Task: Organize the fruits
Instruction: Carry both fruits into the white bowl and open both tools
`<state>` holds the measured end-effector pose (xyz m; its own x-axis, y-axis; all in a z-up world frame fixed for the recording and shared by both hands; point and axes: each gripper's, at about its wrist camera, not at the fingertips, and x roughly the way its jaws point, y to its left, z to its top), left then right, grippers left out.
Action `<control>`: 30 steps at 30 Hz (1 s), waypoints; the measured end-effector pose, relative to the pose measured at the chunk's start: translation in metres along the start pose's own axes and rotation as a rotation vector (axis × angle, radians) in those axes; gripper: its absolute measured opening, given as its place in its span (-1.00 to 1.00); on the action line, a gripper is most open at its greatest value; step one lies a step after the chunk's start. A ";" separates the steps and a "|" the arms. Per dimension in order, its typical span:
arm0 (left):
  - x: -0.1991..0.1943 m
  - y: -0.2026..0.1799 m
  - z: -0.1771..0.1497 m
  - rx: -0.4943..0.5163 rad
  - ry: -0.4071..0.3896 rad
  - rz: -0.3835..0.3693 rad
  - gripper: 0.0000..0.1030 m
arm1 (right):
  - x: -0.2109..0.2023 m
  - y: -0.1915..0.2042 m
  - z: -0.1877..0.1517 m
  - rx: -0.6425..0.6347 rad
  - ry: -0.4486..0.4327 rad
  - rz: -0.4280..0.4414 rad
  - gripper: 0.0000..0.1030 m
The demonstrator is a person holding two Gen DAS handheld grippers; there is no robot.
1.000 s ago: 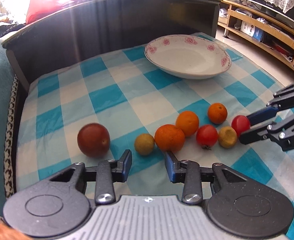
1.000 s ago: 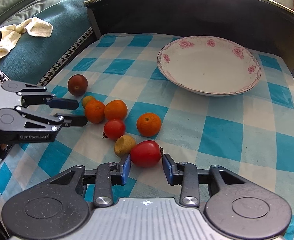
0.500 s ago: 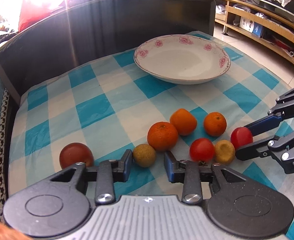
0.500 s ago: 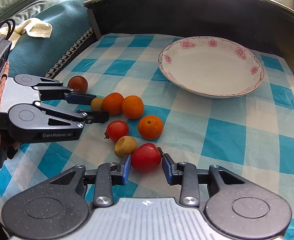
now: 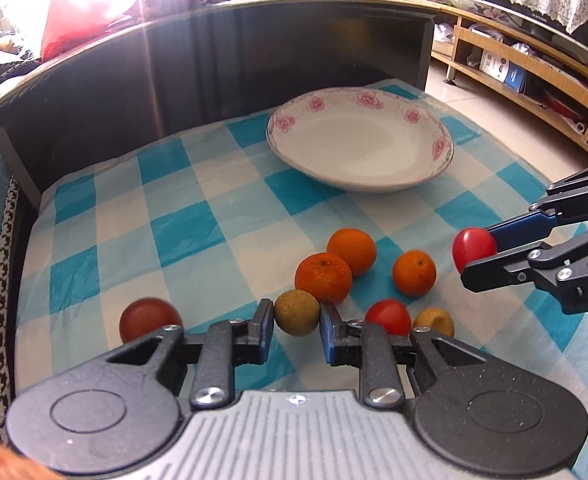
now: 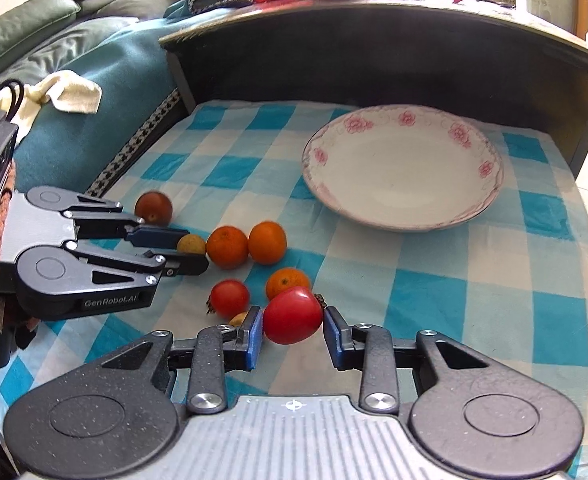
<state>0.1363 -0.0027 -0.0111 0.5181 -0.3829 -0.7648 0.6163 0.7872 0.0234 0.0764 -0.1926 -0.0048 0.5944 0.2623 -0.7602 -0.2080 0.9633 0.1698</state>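
Observation:
My left gripper (image 5: pixel 296 310) is shut on a small yellow-brown fruit (image 5: pixel 296 312) low over the checked cloth; the right wrist view shows the same grip (image 6: pixel 191 245). In my right gripper (image 6: pixel 293 316) sits a red tomato (image 6: pixel 292 314), the pads shut on its sides and the fruit a little above the cloth (image 5: pixel 474 247). Three oranges (image 5: pixel 323 278) (image 5: pixel 351 251) (image 5: pixel 414 273), a smaller tomato (image 5: pixel 388 316), a second yellow fruit (image 5: pixel 434 322) and a dark red fruit (image 5: pixel 148 318) lie on the cloth. Behind them stands a white plate (image 5: pixel 358 160) with pink flowers.
A dark curved wall (image 5: pixel 254 60) closes off the far side of the table behind the plate. A teal sofa with a cream cloth (image 6: pixel 70 92) borders the left edge. Wooden shelves (image 5: pixel 534 80) stand beyond the right edge.
My left gripper slid right from beside the dark red fruit and closed on the small yellow fruit. My right gripper tightened on the tomato and raised it slightly.

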 end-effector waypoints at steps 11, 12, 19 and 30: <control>0.019 -0.031 0.067 0.009 -0.089 -0.017 -0.34 | 0.003 -0.032 0.044 0.038 -0.101 -0.099 -0.47; 0.022 -0.033 0.071 0.009 -0.093 -0.016 -0.34 | 0.005 -0.034 0.046 0.040 -0.103 -0.104 -0.48; 0.042 -0.043 0.082 0.019 -0.077 -0.015 -0.34 | 0.018 -0.051 0.056 0.064 -0.096 -0.140 -0.47; 0.051 -0.045 0.081 0.014 -0.068 -0.018 -0.27 | 0.030 -0.061 0.058 0.107 -0.081 -0.165 -0.38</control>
<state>0.1830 -0.0971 0.0010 0.5460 -0.4293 -0.7194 0.6337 0.7733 0.0195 0.1521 -0.2403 -0.0021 0.6750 0.1006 -0.7309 -0.0222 0.9930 0.1162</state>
